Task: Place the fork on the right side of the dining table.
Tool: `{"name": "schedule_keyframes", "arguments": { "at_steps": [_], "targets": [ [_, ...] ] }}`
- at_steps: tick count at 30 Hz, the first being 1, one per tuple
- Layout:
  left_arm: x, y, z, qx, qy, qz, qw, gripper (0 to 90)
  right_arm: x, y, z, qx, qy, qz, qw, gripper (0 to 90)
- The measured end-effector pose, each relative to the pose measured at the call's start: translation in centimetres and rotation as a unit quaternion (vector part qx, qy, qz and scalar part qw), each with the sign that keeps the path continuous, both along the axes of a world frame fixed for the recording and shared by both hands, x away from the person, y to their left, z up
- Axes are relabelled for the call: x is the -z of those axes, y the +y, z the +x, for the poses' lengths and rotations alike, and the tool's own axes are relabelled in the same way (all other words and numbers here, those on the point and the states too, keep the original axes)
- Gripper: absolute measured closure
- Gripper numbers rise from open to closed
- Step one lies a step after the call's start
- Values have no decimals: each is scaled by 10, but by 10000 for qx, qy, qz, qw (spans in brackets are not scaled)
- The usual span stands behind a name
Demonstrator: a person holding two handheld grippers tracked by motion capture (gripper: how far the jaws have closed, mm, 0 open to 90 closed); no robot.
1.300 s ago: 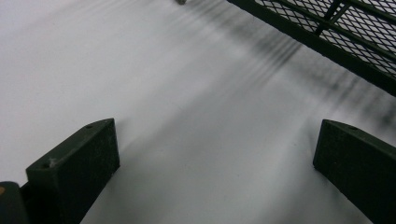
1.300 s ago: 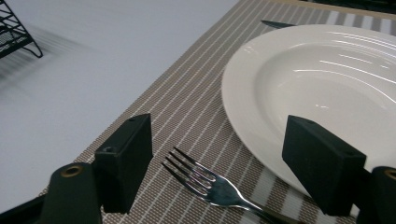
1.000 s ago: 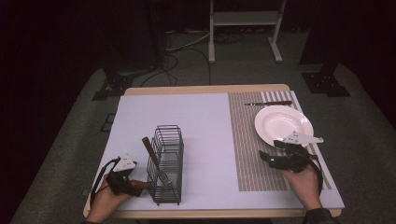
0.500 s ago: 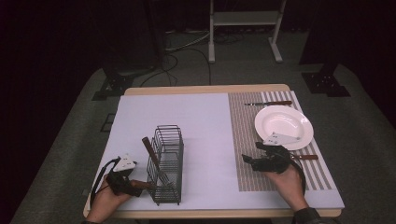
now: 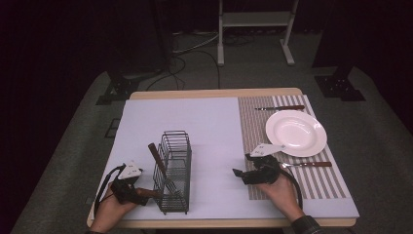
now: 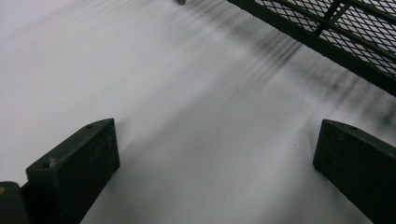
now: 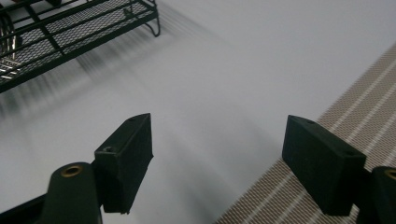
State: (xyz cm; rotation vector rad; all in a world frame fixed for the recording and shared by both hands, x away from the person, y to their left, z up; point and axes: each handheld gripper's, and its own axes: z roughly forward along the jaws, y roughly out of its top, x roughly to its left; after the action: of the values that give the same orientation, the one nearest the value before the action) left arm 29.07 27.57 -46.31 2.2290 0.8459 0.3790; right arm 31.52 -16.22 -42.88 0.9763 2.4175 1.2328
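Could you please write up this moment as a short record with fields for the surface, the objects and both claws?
surface: pale lilac table cover with a striped beige placemat at its right
rack: black wire caddy, holding a wooden-handled fork
plate: round white plate on the placemat
cutlery: wooden-handled knife beyond the plate; second wooden-handled utensil before it
left claw: open, empty
right claw: open, empty

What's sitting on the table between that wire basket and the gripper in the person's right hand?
Nothing: in the high view, the stretch between the wire basket and the right gripper is bare pale mat.
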Motion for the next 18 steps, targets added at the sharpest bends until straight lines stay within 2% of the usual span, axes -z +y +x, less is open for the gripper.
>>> {"name": "schedule_keyframes", "arguments": {
  "at_steps": [8, 18],
  "targets": [
    [0, 0, 0, 0, 0, -1, 10000, 0, 10, 30, 0, -402, 116, -141, 9990, 233],
    [0, 0, 0, 3, 2, 2, 10000, 0, 25, 59, 1, -796, 89, -371, 9961, 233]
  ]
}}
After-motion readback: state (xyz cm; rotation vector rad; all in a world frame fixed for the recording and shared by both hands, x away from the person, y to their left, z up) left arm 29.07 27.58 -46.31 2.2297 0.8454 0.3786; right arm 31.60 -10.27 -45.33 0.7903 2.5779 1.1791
